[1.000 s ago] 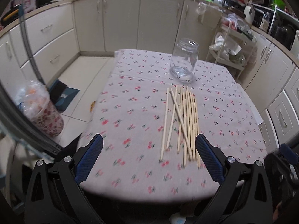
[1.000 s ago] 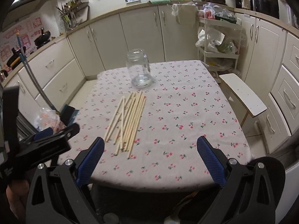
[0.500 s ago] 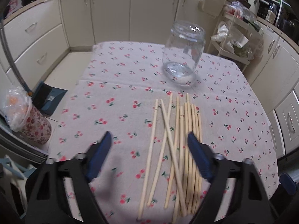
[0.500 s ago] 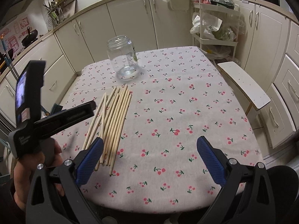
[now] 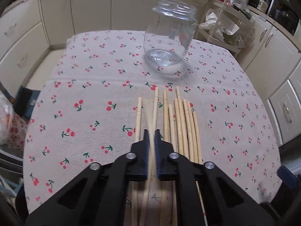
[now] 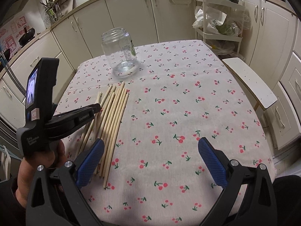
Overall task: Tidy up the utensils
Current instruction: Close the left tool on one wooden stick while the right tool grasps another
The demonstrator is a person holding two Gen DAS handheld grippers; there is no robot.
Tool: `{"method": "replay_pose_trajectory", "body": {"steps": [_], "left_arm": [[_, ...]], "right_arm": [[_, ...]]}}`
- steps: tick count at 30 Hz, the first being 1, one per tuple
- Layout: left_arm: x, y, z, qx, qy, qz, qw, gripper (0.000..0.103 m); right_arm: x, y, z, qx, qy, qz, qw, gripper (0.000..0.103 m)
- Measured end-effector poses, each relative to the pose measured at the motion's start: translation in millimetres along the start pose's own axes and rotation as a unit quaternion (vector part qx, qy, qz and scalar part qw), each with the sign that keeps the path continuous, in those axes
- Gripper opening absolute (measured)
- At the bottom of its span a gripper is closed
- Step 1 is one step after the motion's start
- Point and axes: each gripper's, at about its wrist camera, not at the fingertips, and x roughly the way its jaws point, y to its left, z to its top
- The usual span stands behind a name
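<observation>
Several wooden chopsticks (image 5: 180,124) lie side by side on the cherry-print tablecloth (image 5: 84,101); they also show in the right wrist view (image 6: 112,113). An empty clear glass jar (image 5: 170,37) stands upright behind them, also in the right wrist view (image 6: 120,52). My left gripper (image 5: 152,133) is shut on one chopstick (image 5: 154,111), which runs forward between the jaws. From the right wrist view the left gripper (image 6: 97,106) sits over the left side of the pile. My right gripper (image 6: 150,150) is open and empty above bare cloth right of the chopsticks.
Cream kitchen cabinets (image 6: 131,15) surround the table. A white bench (image 6: 248,81) stands at the table's right edge, with a white rack of bags (image 6: 218,22) behind it. A flowered bin with a plastic bag (image 5: 7,120) stands on the floor at left.
My left gripper moved forward and down onto the pile and closed on one chopstick. My right gripper moved slightly closer to the table and stayed open.
</observation>
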Motion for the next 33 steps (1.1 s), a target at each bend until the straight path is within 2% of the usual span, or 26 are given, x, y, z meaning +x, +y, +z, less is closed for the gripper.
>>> {"method": "replay_pose_trajectory", "body": {"steps": [5, 10, 13, 14, 16, 18, 26, 33], "left_arm": [[-5, 18, 3, -0.024, 0.007, -0.035, 0.9991, 0.005], [-17, 36, 3, -0.043, 0.000, -0.040, 0.9983, 0.005], [-19, 46, 4, -0.049, -0.006, -0.031, 0.9983, 0.005], [-18, 49, 4, -0.052, -0.006, -0.028, 0.9982, 0.005], [-15, 55, 4, -0.057, -0.004, -0.025, 0.9981, 0.005], [-13, 58, 3, -0.057, -0.004, -0.023, 0.9981, 0.005], [-7, 63, -1, -0.063, -0.005, -0.033, 0.9975, 0.005], [-6, 65, 0, -0.067, -0.006, -0.039, 0.9970, 0.005]], "right_arm": [[14, 5, 5, -0.005, 0.007, 0.005, 1.000, 0.096], [29, 14, 11, -0.020, 0.014, 0.010, 1.000, 0.096], [42, 21, 14, -0.034, 0.018, 0.014, 0.999, 0.094], [46, 23, 15, -0.038, 0.019, 0.017, 0.999, 0.090], [55, 25, 19, -0.042, 0.030, 0.018, 0.999, 0.057], [65, 25, 23, -0.041, 0.040, 0.022, 0.998, 0.042], [82, 42, 41, -0.065, 0.043, 0.024, 0.997, 0.035], [97, 49, 45, -0.093, 0.051, 0.014, 0.994, 0.022]]}}
